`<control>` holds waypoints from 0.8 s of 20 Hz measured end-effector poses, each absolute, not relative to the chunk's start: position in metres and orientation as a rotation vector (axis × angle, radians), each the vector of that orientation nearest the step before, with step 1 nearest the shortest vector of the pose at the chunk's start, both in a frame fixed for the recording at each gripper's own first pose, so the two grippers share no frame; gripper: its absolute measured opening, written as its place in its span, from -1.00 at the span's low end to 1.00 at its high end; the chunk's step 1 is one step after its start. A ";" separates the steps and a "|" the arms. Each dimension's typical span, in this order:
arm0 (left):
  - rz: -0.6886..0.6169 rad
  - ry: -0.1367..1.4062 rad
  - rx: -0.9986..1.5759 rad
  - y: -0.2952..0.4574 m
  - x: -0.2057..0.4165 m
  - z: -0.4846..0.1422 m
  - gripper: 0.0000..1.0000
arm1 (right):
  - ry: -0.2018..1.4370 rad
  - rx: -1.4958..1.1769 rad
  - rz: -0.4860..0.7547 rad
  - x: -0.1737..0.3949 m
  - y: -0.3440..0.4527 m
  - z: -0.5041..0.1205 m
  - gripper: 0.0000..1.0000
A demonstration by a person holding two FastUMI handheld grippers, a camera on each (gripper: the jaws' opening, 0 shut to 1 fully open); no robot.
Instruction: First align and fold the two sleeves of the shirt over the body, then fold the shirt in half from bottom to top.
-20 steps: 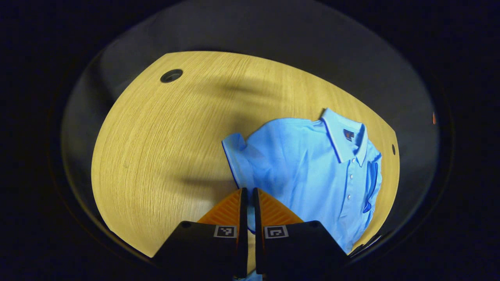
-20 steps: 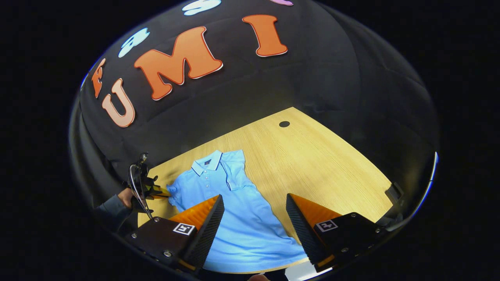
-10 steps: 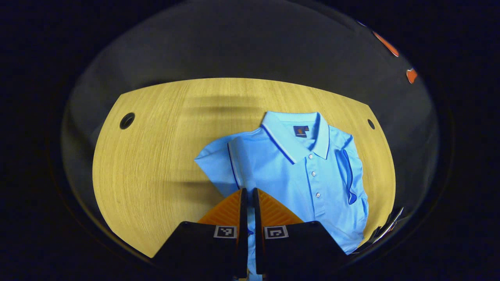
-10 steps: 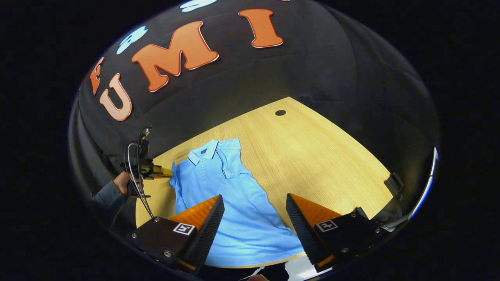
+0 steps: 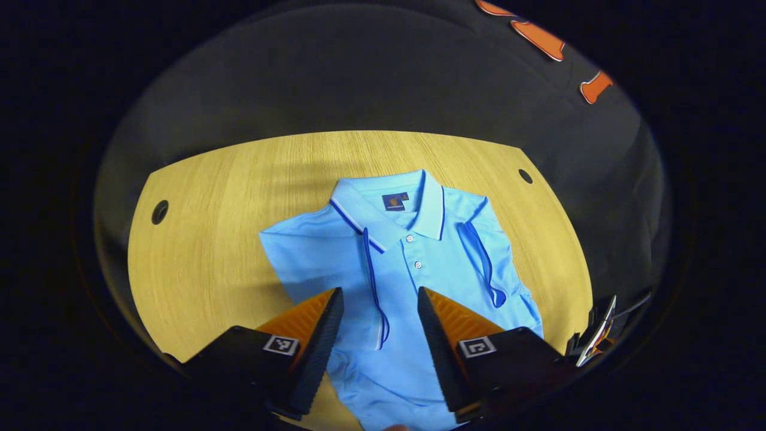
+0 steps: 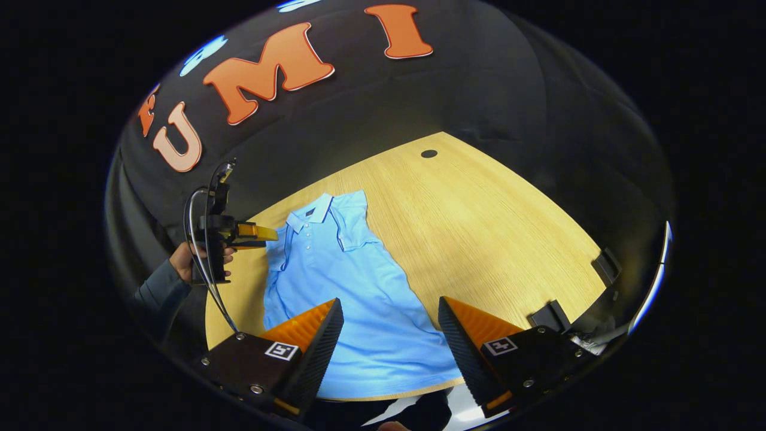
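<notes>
A light blue polo shirt lies flat on the wooden table, collar at the far side. Both sleeves are folded onto the body: the left sleeve and the right sleeve show by their dark blue trim. My left gripper hangs open above the chest, with nothing between its fingers. In the right gripper view the shirt stretches toward me, and my right gripper stands open over its hem. The left gripper, held by a hand, hovers by the shirt's shoulder.
The table has round cable holes near its far corners. Small black fittings sit at the table's right edge. The booth's black cloth wall rises behind the table.
My left gripper carried the left sleeve over the body, opened and let it go, then rose over the chest. The right gripper stayed open and hardly moved.
</notes>
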State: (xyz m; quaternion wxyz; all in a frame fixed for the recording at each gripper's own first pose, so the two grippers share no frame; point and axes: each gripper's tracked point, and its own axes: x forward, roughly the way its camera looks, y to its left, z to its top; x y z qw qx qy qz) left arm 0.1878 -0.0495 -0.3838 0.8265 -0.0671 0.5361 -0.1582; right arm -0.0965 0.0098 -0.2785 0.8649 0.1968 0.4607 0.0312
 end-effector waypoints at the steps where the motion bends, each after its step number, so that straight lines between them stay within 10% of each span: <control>1: -0.323 1.134 -0.151 -0.044 0.179 -0.378 0.80 | 0.966 0.406 0.078 -0.098 0.009 -0.280 0.93; 16: -0.167 1.114 -0.263 -0.013 -0.037 -0.338 1.00 | 1.071 0.242 0.350 -0.147 0.017 -0.329 0.94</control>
